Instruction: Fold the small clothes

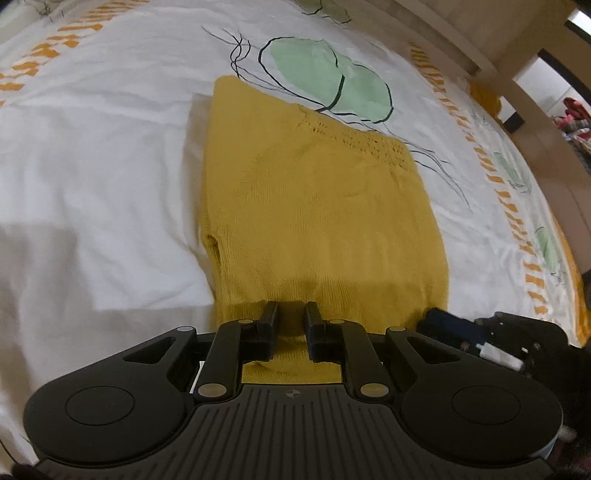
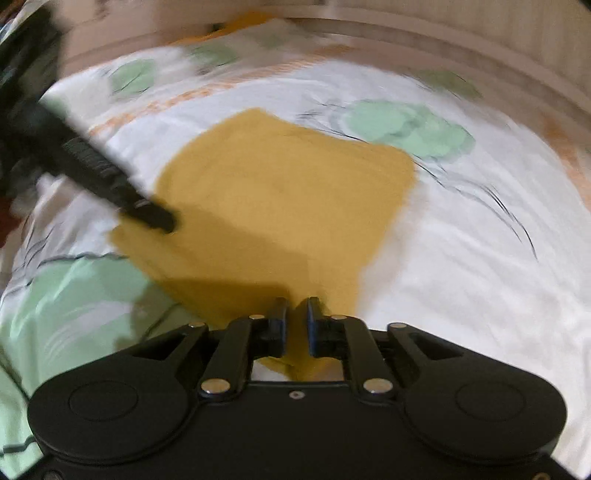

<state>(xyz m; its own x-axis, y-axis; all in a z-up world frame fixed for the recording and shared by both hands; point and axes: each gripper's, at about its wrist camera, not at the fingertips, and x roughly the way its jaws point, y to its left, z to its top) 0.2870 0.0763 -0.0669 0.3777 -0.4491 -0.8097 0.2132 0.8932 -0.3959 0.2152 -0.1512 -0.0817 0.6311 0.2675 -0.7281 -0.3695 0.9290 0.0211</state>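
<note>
A small mustard-yellow knitted garment [image 1: 314, 206] lies folded flat on a white bedsheet with green and orange print. My left gripper [image 1: 291, 314] sits at its near edge, jaws a narrow gap apart with yellow fabric between them. In the right wrist view the garment [image 2: 280, 192] is blurred by motion. My right gripper [image 2: 296, 312] is at another near edge, jaws nearly closed with yellow fabric between and below them. The left gripper [image 2: 159, 218] reaches in from the left and touches the garment's left edge. The right gripper's body [image 1: 491, 339] shows at the lower right of the left wrist view.
The printed bedsheet [image 1: 103, 155] covers the bed all around the garment. A pale wooden bed frame [image 1: 491, 40] runs along the far right edge. A light wall or headboard [image 2: 406, 33] curves behind the bed.
</note>
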